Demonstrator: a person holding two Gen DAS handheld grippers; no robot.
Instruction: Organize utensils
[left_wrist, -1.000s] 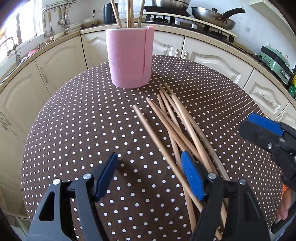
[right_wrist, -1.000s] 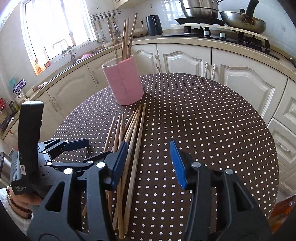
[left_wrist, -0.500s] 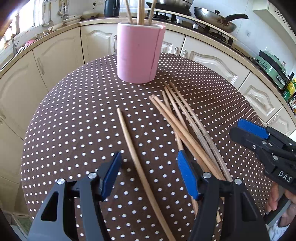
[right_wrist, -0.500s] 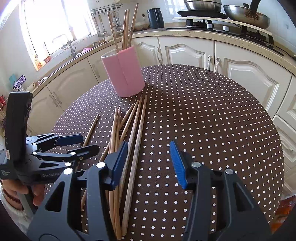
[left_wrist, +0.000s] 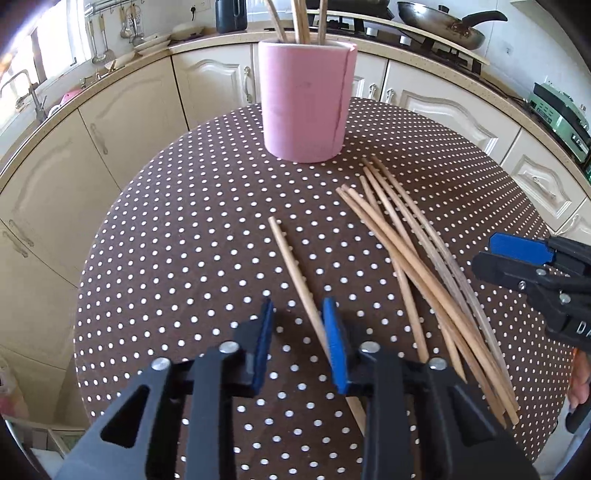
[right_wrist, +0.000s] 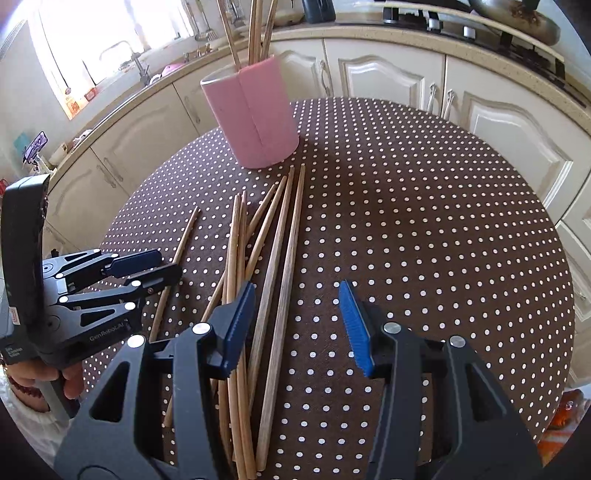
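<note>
the left gripper (left_wrist: 297, 328), low in the frame, has just been closing around a lone light wooden chopstick (left_wrist: 295, 269) on the brown polka-dot tablecloth (left_wrist: 166, 258), though a gap remains at one pad. the right gripper (right_wrist: 297, 325) hangs released above the wooden chopstick pile (right_wrist: 258, 266). a pink cylindrical holder (left_wrist: 306, 99) stands at the upper centre.

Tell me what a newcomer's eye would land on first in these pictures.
First the pink holder, upright at the far side of the brown polka-dot table with a few chopsticks standing in it. Next the loose pile of chopsticks fanned out beside it. Then the single chopstick, lying apart, between the jaws of the left gripper, which have just been closing.
</note>
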